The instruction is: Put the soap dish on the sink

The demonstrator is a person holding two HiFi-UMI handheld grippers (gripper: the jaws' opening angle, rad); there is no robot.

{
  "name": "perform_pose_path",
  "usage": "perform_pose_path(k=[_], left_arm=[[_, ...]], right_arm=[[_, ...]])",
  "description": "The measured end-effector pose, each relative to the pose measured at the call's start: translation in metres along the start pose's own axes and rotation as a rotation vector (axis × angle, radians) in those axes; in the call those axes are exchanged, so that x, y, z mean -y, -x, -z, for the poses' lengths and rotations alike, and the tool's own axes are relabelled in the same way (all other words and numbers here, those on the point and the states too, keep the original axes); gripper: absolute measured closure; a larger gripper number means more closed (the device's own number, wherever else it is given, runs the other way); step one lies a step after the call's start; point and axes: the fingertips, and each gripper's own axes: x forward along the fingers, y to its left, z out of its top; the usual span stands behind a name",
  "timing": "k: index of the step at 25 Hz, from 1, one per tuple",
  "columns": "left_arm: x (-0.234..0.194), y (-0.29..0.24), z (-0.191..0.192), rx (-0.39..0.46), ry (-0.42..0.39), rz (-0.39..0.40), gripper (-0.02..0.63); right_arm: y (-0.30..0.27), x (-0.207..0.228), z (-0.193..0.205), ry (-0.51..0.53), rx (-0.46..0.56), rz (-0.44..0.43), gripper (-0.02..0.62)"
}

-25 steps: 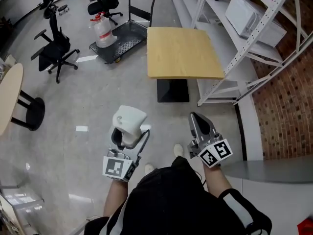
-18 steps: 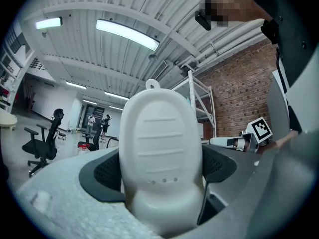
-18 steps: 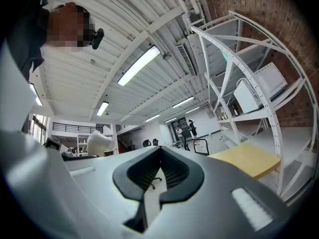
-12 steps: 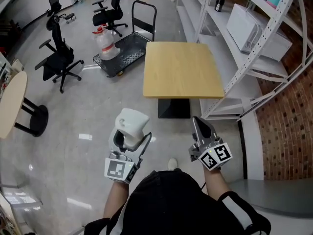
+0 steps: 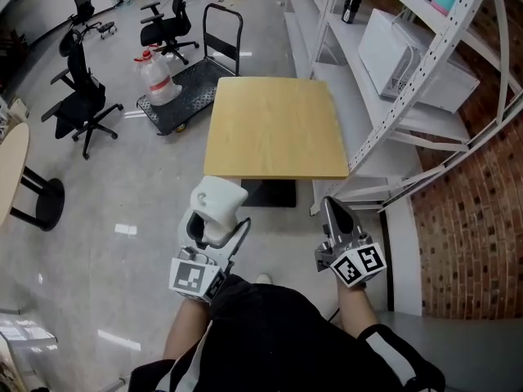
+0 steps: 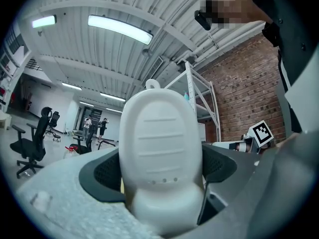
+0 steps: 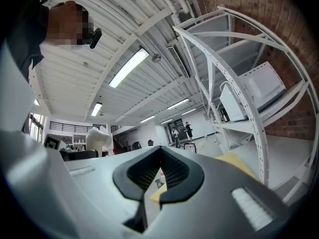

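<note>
The left gripper [image 5: 214, 224] clamps the soap dish [image 5: 219, 198] by its lower end, above the floor [image 5: 122, 194]; the right gripper [image 5: 333, 211] is closed, empty. No sink shows, and a jolt on the way there could tip the tall dish loose.

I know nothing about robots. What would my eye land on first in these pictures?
First comes the white oval plastic soap dish, clamped in the fingers of the left gripper low in the head view, and filling the left gripper view. Just ahead stands a square light-wood table, with tall white metal shelving and a red brick wall on the right. The right gripper is shut and empty.
</note>
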Motion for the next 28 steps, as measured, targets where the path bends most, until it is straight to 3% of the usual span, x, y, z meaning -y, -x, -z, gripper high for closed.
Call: perform_pose_path(k=[8, 14, 28], left_arm=[[-0.003, -0.037, 0.009, -0.046, -0.050, 0.019, 0.150], [-0.028, -0.077, 0.013, -0.037, -0.035, 0.035, 0.150], [-0.085, -0.205, 0.011, 0.000, -0.070, 0.166, 0.150]], right_arm=[[-0.012, 0.028, 0.005, -0.027, 0.023, -0.014, 0.592], [-0.049, 0.048, 0.004, -0.002, 0.032, 0.016, 0.592], [-0.142, 0.105, -0.013, 0.041, 0.053, 0.116, 0.592]])
